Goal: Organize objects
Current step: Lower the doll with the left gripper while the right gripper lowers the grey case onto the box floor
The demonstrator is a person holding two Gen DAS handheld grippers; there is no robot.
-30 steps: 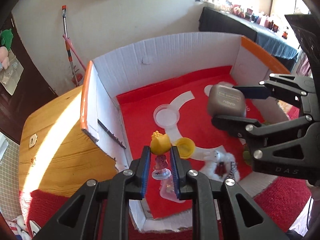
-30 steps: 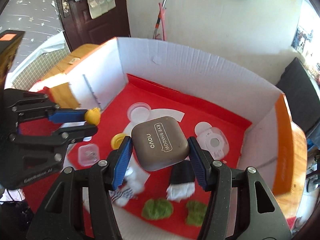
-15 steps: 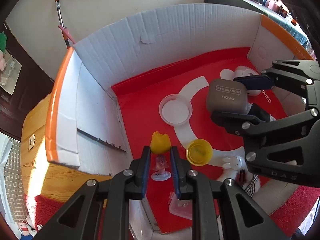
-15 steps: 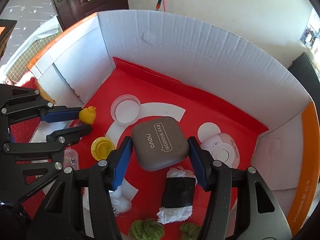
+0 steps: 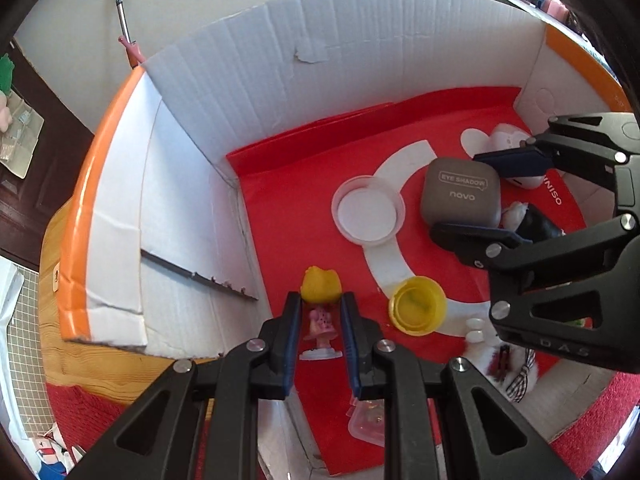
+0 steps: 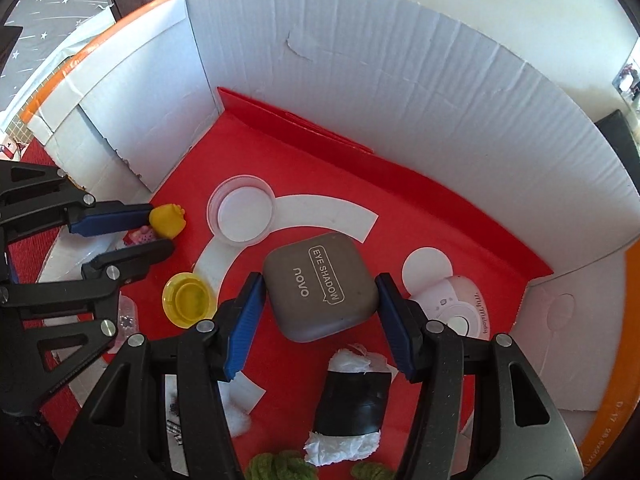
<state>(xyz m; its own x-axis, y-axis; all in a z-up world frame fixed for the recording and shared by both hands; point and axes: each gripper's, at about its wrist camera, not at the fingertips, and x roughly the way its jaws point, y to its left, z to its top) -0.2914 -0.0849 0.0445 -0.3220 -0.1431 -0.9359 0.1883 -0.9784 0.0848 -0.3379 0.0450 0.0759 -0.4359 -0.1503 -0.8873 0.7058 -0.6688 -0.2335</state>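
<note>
My left gripper [image 5: 320, 304] is shut on a small figurine with a yellow head and pink dress [image 5: 320, 286], held low over the red floor of a white-walled cardboard box [image 5: 240, 80]; the figurine also shows in the right wrist view [image 6: 166, 222]. My right gripper [image 6: 320, 300] is shut on a grey-brown "EYE SHADOW novo" case [image 6: 320, 286], held above the box floor; the case also shows in the left wrist view [image 5: 460, 196]. Both grippers are inside the box.
On the box floor lie a clear round lid [image 5: 368, 214], a yellow cap [image 5: 418, 310], a pink-white round device [image 6: 456, 312], a black and white sushi-like plush [image 6: 352, 396], green fuzzy balls [image 6: 276, 468], a white plush [image 5: 500, 364] and a small clear container [image 5: 368, 424]. A wooden table [image 5: 60, 340] lies left.
Both grippers have moved forward and down into the box, each keeping hold of its object. The box walls now fill more of both views.
</note>
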